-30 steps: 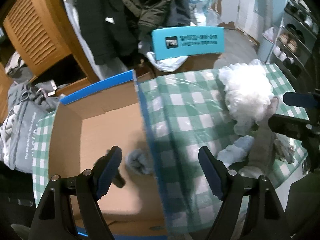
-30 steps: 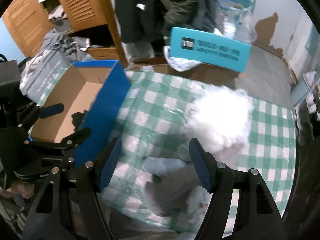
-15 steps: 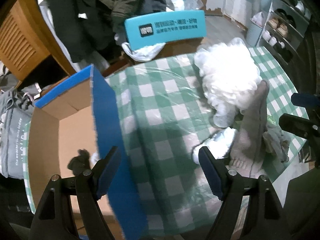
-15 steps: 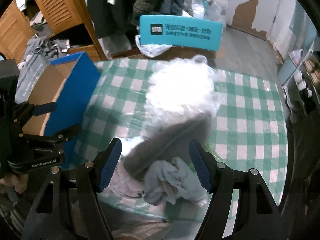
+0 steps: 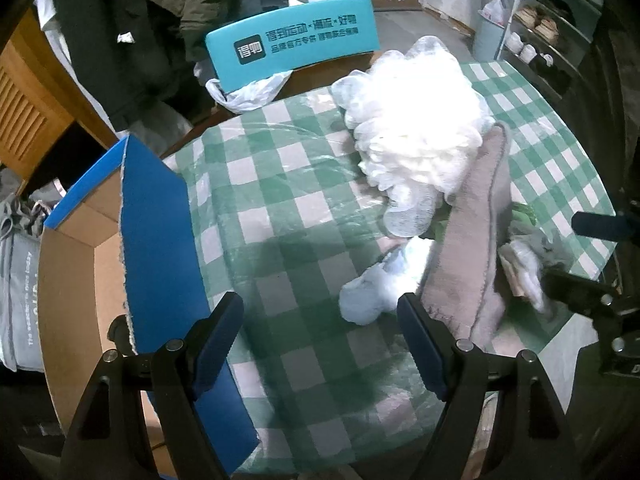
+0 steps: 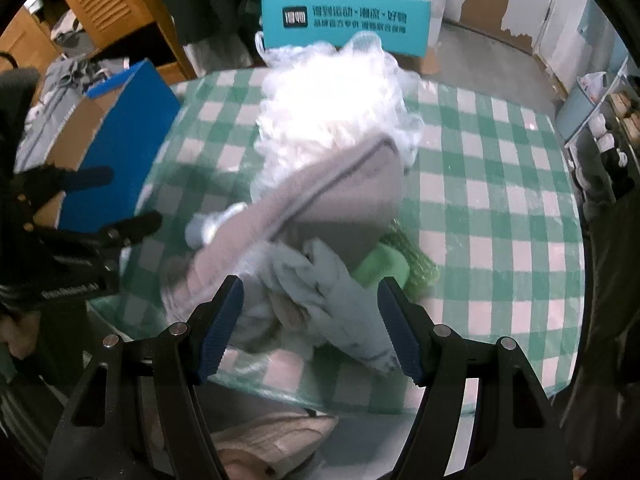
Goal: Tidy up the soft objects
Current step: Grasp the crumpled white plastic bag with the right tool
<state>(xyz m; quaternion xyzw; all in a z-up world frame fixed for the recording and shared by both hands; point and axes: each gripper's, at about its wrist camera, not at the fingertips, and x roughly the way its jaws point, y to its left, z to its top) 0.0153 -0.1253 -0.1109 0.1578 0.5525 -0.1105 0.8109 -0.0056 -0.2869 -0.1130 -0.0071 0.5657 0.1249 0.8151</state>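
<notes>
A heap of soft things lies on the green checked tablecloth [image 5: 280, 208]: a fluffy white mesh puff [image 5: 416, 128] [image 6: 332, 100], a long grey sock [image 5: 472, 248] [image 6: 320, 208], a pale blue sock [image 5: 380, 288], a crumpled light grey cloth [image 6: 332, 292] and a green piece [image 6: 384, 264]. My left gripper [image 5: 320, 340] hangs open over bare cloth just left of the pale blue sock. My right gripper [image 6: 310, 328] hangs open above the light grey cloth, nothing gripped. A cardboard box with blue outer walls [image 5: 160, 240] [image 6: 124, 136] stands at the table's left.
Behind the table stand a teal chair back with white lettering [image 5: 292, 48] [image 6: 344, 20] and a white plastic bag [image 5: 248, 92]. Dark coats [image 5: 160, 20] hang at the back, a grey bag [image 5: 20, 280] lies left, shelves with shoes [image 5: 540, 40] stand right.
Both grippers have swung right from over the box towards the heap and come lower. The box has slid to the left edge of both views. Jaws kept the same width.
</notes>
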